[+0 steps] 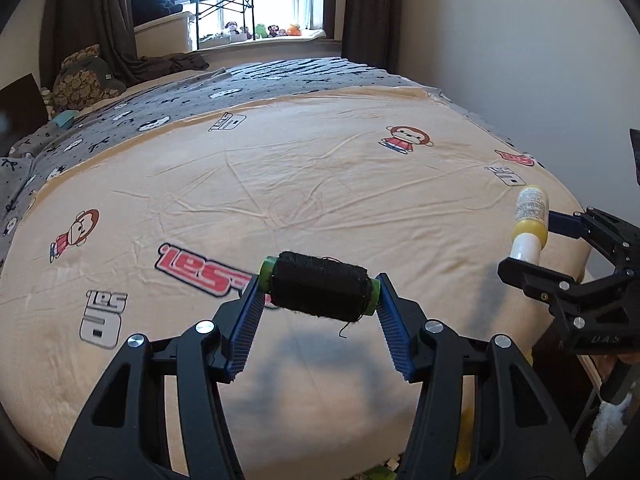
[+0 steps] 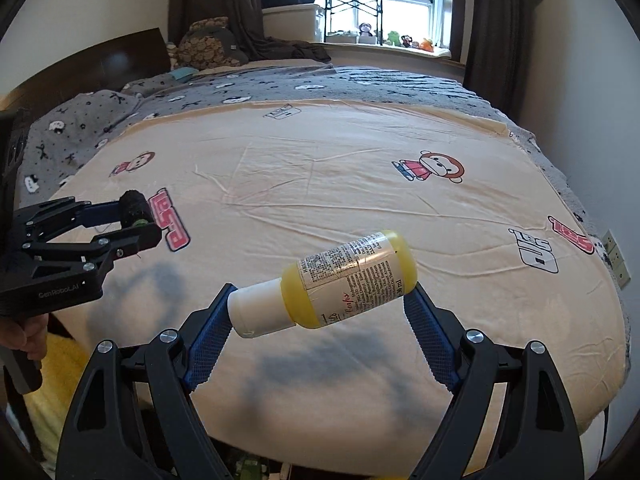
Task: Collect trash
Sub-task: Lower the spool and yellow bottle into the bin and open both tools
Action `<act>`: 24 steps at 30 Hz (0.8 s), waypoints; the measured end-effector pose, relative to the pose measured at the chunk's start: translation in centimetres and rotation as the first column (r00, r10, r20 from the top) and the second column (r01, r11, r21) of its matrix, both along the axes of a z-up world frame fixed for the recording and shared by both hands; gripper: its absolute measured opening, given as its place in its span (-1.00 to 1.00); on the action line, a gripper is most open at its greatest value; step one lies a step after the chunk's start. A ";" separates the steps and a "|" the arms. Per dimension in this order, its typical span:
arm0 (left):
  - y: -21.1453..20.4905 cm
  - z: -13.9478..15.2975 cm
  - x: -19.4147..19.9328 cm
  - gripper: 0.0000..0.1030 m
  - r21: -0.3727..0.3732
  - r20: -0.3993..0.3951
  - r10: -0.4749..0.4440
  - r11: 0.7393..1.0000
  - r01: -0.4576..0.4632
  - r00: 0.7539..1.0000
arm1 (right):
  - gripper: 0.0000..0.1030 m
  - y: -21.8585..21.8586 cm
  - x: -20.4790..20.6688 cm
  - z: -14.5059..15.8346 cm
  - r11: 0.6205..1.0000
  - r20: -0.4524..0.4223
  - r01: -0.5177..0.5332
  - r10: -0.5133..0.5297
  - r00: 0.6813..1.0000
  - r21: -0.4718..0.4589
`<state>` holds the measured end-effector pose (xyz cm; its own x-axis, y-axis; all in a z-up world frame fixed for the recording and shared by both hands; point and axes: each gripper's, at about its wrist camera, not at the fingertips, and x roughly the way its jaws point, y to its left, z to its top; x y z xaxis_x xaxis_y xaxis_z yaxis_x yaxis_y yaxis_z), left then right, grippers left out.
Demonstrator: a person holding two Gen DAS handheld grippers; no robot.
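My left gripper (image 1: 320, 286) is shut on a spool of black thread (image 1: 320, 286) with green ends, held end to end above the bed. It also shows in the right wrist view (image 2: 134, 216), at the left. My right gripper (image 2: 320, 300) is shut on a yellow bottle (image 2: 348, 276) with a white cap and a printed label, held lengthwise above the bed. The bottle also shows in the left wrist view (image 1: 530, 220), at the right edge.
A cream sheet (image 2: 320, 168) with cartoon monkeys and logos covers the bed. A grey patterned blanket (image 2: 360, 84) lies beyond it. A dark headboard (image 2: 100, 56), pillows and a window sill with toys (image 2: 400, 42) are at the back. A yellow thing (image 2: 60, 380) lies beside the bed's near edge.
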<state>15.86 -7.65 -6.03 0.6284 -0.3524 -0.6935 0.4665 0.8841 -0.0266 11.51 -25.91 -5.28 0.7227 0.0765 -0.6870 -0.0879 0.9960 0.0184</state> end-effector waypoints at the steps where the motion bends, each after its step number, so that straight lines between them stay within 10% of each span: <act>1: 0.4 -0.1 -1.3 0.03 -0.012 -0.003 -0.009 1.000 0.009 1.000 | 0.64 0.2 -0.9 0.2 1.000 0.009 -0.006 0.006 1.000 -0.003; 9: 2.6 -2.9 -10.7 0.03 -0.001 0.008 -0.079 0.997 0.079 0.997 | 0.64 1.2 -8.6 -1.0 0.998 0.032 -0.030 0.029 0.999 0.049; 24: 3.1 -16.1 -15.3 0.03 0.123 -0.294 -0.115 0.980 0.157 0.949 | 0.64 3.9 -12.9 -11.7 0.992 -0.218 -0.001 0.030 0.976 0.128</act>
